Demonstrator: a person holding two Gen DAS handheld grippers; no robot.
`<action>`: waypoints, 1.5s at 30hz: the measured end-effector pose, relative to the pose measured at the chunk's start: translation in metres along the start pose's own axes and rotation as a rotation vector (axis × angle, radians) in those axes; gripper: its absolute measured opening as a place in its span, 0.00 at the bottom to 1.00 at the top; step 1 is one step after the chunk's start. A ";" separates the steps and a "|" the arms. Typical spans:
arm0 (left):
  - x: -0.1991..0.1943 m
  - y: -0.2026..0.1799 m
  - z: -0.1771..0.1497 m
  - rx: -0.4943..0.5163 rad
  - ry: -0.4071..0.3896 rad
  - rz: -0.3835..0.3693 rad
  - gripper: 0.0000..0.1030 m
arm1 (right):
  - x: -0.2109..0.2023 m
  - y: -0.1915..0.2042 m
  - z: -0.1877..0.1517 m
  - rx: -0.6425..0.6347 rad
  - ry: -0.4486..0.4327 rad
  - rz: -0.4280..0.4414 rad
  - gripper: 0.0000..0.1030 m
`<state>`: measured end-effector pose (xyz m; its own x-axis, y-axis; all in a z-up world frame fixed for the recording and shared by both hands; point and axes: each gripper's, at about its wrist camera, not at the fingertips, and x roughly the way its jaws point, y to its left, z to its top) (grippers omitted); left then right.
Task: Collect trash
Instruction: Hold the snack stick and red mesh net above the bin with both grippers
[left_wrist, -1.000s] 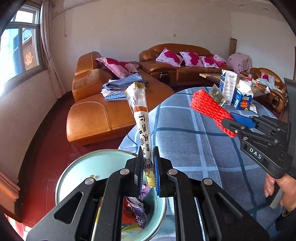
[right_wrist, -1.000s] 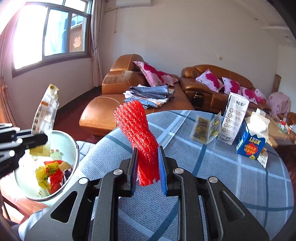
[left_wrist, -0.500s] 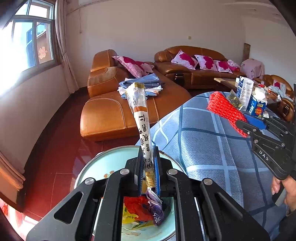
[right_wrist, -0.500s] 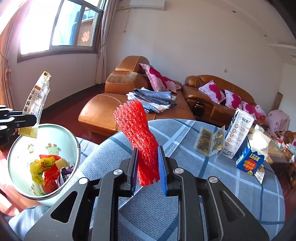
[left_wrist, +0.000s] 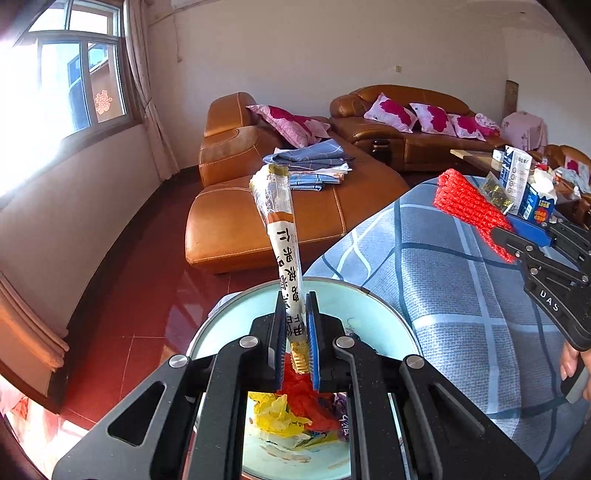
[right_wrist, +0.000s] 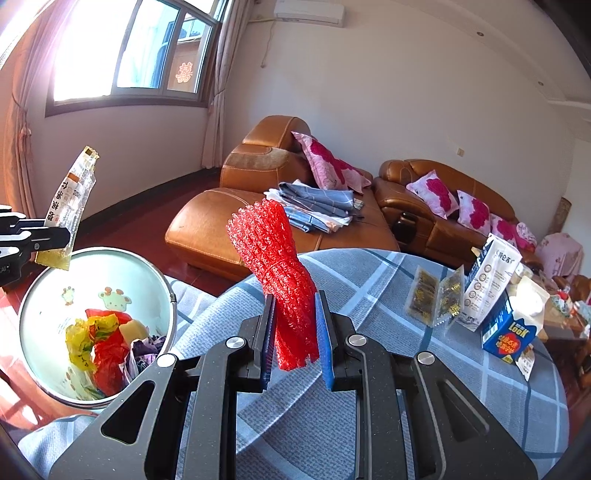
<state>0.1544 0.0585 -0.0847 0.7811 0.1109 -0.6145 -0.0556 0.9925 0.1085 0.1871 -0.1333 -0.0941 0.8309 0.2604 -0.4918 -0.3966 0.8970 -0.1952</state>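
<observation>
Wrapper: thin, light, floppy film; left tongs pinch its lower end above bin.
Foam net: soft, springy, weightless; right tongs squeeze its base over worktop.

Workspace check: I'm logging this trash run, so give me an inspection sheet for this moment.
Surface: round table under a blue-grey plaid cloth.
Job's things: long printed snack wrapper held above the pale green trash basin; red foam net sleeve held above the table; yellow, red and purple wrappers lie in the basin.
Clutter: blue Look carton, white printed carton and clear sachets at the table's far side.
Grippers: left gripper shut on the wrapper; right gripper shut on the sleeve.
Cables: nothing seen.
Surroundings: brown leather sofa with folded cloth and floral pillows, window, red floor.
</observation>
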 end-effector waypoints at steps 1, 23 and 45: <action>0.000 0.001 -0.001 0.000 0.003 0.004 0.09 | 0.000 0.001 0.000 -0.003 -0.001 0.002 0.20; 0.005 0.020 -0.012 0.017 0.040 0.060 0.09 | 0.002 0.027 0.009 -0.057 -0.038 0.081 0.20; 0.007 0.027 -0.019 0.036 0.059 0.080 0.09 | -0.002 0.053 0.012 -0.119 -0.075 0.147 0.20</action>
<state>0.1464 0.0873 -0.1003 0.7368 0.1936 -0.6478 -0.0928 0.9780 0.1867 0.1697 -0.0823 -0.0931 0.7859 0.4151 -0.4583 -0.5552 0.8000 -0.2275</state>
